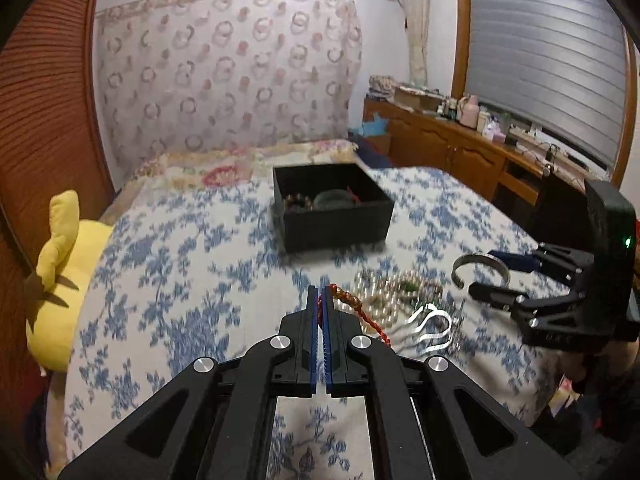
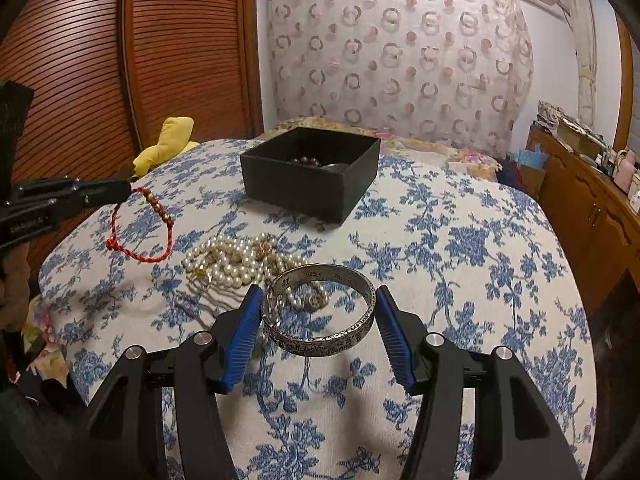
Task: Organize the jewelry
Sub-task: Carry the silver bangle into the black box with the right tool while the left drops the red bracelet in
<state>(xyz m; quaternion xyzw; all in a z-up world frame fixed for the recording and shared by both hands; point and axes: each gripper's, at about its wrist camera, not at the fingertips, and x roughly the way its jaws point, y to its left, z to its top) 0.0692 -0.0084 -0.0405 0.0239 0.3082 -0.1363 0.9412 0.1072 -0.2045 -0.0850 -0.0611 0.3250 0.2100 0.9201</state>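
Observation:
My left gripper (image 1: 321, 294) is shut on a red cord bracelet (image 1: 354, 304) with gold beads, which hangs above the bed; the bracelet also shows in the right wrist view (image 2: 140, 224). My right gripper (image 2: 318, 300) is shut on a silver bangle (image 2: 320, 340), its blue pads (image 2: 244, 328) pressing both sides; the bangle shows in the left wrist view (image 1: 480, 268). A black box (image 1: 332, 204), also seen in the right wrist view (image 2: 312, 172), stands farther back with bead bracelets inside. A pearl necklace pile (image 2: 236, 260) lies on the bedspread between the grippers.
The bed has a blue floral cover (image 2: 460, 264). A yellow plush toy (image 1: 60, 264) lies at its left edge. A wooden cabinet (image 1: 460, 148) with clutter stands to the right. A louvred wooden door (image 2: 120, 60) is on the left.

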